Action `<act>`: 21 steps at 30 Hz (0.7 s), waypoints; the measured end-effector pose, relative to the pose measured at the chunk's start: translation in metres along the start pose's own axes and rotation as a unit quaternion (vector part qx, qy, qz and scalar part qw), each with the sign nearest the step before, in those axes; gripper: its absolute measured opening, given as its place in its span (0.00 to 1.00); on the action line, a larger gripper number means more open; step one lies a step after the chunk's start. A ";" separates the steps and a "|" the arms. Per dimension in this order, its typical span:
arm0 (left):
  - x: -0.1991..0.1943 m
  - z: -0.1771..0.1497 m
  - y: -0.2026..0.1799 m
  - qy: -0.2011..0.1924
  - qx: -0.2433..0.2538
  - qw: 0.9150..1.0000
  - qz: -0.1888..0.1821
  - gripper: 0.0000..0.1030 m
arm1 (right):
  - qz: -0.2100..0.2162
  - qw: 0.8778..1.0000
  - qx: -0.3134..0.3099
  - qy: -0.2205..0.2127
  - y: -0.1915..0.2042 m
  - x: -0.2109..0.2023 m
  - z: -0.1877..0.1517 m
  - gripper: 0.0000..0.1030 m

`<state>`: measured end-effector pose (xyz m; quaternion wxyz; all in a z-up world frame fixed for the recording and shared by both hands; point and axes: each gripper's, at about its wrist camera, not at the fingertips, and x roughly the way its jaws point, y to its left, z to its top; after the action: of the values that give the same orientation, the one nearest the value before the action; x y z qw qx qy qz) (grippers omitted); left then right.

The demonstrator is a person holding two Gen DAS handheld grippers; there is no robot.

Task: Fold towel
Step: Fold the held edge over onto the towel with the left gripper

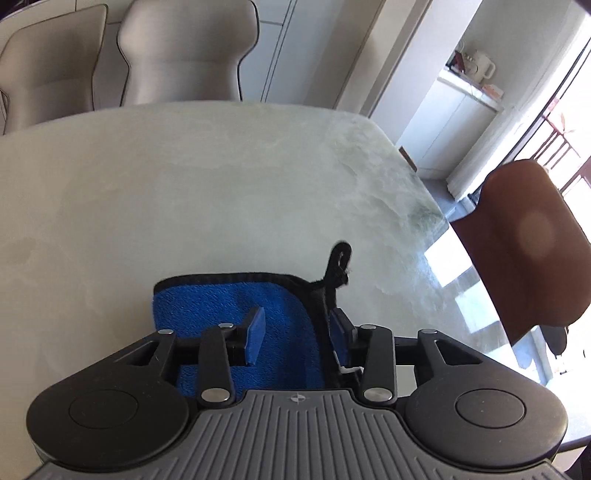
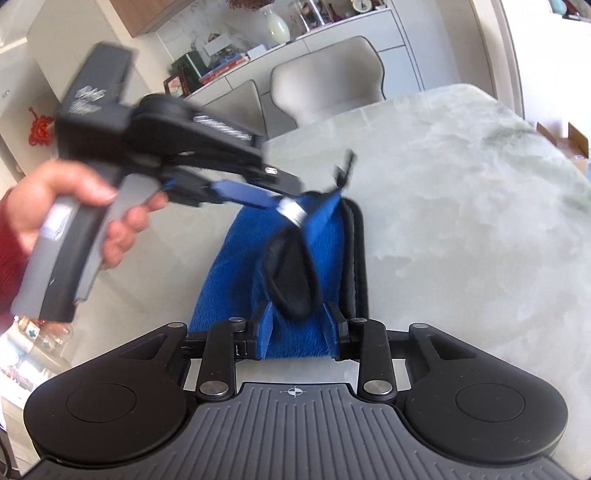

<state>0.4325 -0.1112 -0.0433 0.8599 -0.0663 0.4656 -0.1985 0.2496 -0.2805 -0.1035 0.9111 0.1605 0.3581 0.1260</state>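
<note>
A blue towel (image 1: 280, 317) with black trim and a black hanging loop (image 1: 340, 258) lies folded on the pale marble table (image 1: 184, 184). My left gripper (image 1: 297, 334) is over the towel's far corner, jaws apart, fingers on either side of the black-edged fold. In the right wrist view the towel (image 2: 236, 258) runs away from me as a folded strip. My right gripper (image 2: 299, 332) is at its near end, jaws apart with blue cloth between them. The left gripper (image 2: 291, 206), held by a hand, touches the towel's far corner there.
Two beige chairs (image 1: 184, 55) stand at the table's far side. A brown chair (image 1: 524, 243) stands at the right edge. A white cabinet (image 1: 454, 118) with a kettle is beyond. Shelves with books and a vase (image 2: 277, 26) line the wall.
</note>
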 end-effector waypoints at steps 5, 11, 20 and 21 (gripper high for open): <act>-0.011 -0.013 0.016 0.002 -0.020 1.000 0.007 0.50 | 0.011 0.999 -0.036 0.001 0.007 0.005 0.010 0.33; -0.011 -0.043 0.033 0.032 -0.027 0.999 0.025 0.50 | 0.034 0.998 -0.028 0.045 0.005 0.029 0.011 0.31; -0.008 -0.057 0.024 0.032 -0.012 0.999 0.001 0.52 | 0.025 0.999 -0.012 0.032 -0.010 0.009 0.022 0.07; -0.006 -0.059 0.021 0.035 -0.008 0.999 -0.006 0.53 | 0.018 0.999 -0.012 0.036 -0.013 0.008 0.022 0.07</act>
<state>0.3869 -0.0854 -0.0778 0.8416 -0.0688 0.4962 -0.2021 0.2723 -0.2943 -0.0982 0.8972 0.1514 0.3858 0.1526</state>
